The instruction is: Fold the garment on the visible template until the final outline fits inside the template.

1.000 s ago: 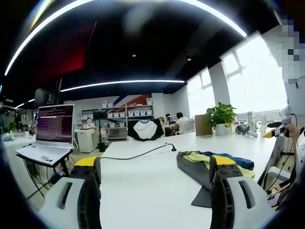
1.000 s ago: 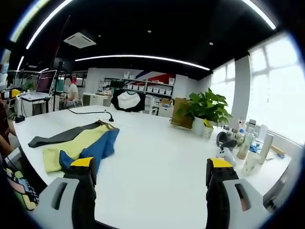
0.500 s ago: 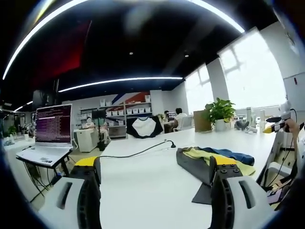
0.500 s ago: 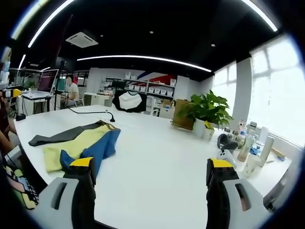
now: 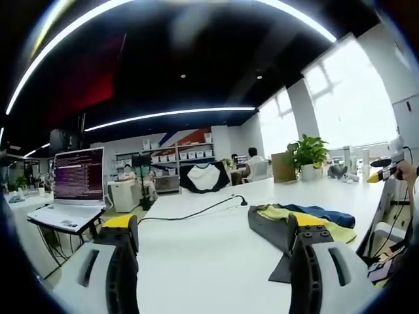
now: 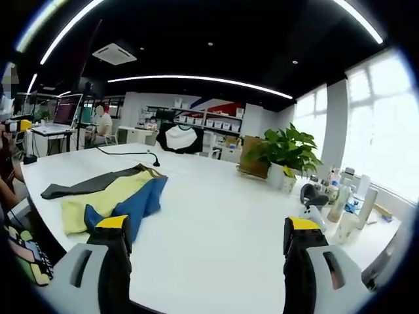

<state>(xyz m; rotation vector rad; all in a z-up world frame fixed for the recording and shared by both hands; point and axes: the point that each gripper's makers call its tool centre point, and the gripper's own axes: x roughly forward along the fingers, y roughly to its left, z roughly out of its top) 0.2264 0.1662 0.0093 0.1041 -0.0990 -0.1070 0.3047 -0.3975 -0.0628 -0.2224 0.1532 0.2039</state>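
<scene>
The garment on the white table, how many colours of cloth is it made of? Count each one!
Yellow, blue and grey garment:
Grey cloth: 1
Yellow cloth: 1
Blue cloth: 1
Total: 3 colours

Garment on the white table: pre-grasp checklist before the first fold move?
1. Garment in sight of both gripper views: ok.
2. Garment lying flat: not ok, bunched, grey, yellow and blue layers overlapping.
3. Left gripper open and empty: ok.
4. Right gripper open and empty: ok.
5. Fold template located on the white table: cannot tell, no outline is discernible.
6. Black cable off the garment: ok, it lies apart on the table beyond it.
</scene>
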